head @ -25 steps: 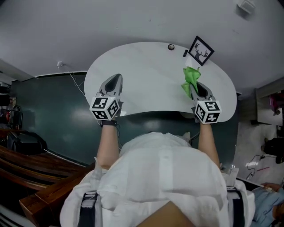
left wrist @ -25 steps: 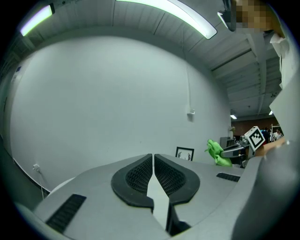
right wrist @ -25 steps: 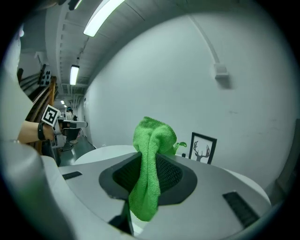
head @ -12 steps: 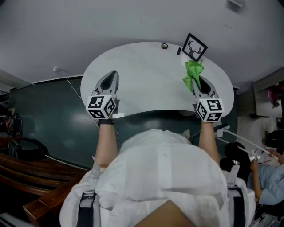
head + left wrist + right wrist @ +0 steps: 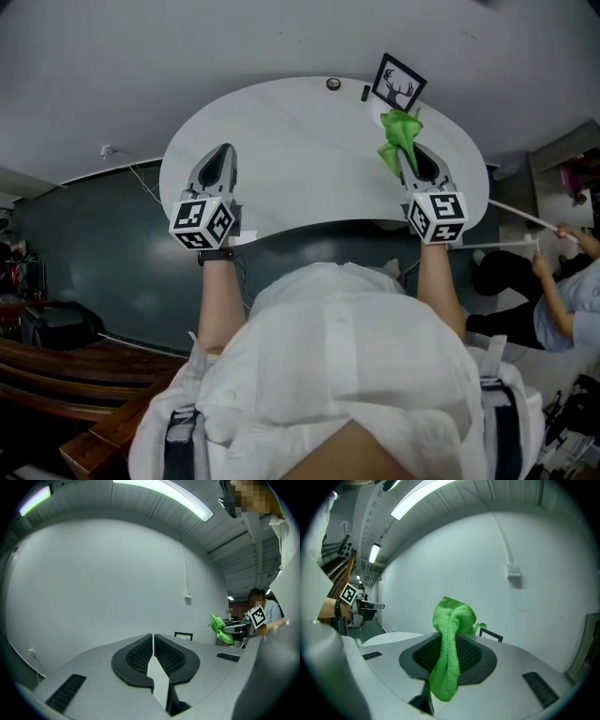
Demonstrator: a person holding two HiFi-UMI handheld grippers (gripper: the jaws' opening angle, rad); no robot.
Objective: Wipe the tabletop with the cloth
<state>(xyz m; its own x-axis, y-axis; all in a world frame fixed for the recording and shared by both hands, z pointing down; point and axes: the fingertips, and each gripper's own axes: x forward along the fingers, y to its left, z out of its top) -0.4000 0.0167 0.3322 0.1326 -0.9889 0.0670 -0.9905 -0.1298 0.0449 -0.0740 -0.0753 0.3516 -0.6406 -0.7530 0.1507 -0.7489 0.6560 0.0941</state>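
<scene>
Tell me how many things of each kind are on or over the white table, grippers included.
Grippers: 2 (left gripper, right gripper)
Green cloth: 1
Framed picture: 1
Small dark items, too small to name: 2
Total: 6

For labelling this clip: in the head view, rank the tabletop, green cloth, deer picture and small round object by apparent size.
Largest: tabletop.
Next: green cloth and deer picture, too alike to rank.
Smallest: small round object.
</scene>
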